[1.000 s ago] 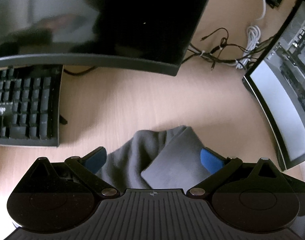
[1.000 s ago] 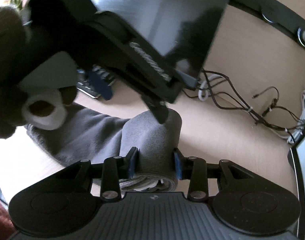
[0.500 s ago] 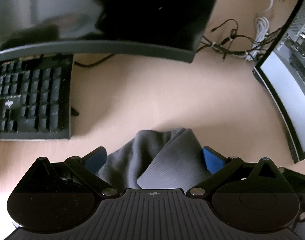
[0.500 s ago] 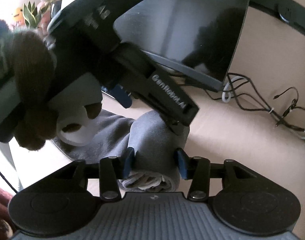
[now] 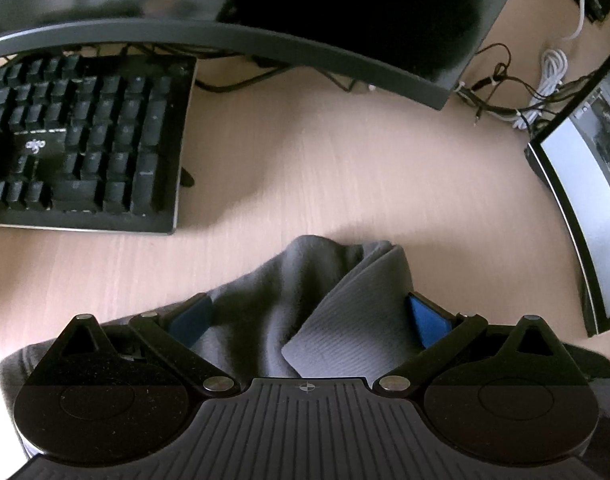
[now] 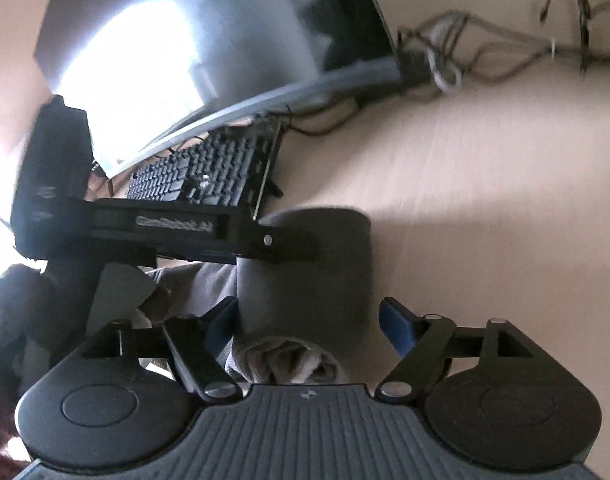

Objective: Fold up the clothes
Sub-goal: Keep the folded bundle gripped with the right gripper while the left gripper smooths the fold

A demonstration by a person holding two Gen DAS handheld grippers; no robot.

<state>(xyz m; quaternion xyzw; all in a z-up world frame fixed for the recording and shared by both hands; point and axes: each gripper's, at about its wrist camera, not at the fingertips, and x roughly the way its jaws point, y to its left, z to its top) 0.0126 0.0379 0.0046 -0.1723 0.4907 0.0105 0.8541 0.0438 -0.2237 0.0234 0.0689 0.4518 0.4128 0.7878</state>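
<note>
Right hand-held gripper (image 6: 309,320): jaws opening, letting go of the rolled grey garment (image 6: 305,272) it pinched a second ago.
Left hand-held gripper (image 5: 309,312): wide, cloth between, not pressed.
Garment: lower centre, on counter (image 5: 345,168).
Meaning: fold likely set down.

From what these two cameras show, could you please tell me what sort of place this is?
Most likely an office or home computer desk: a black keyboard, a curved monitor and tangled cables sit on the light wooden desktop.

Keyboard (image 5: 81,140); monitors (image 5: 585,216); cables (image 5: 517,100)
</note>
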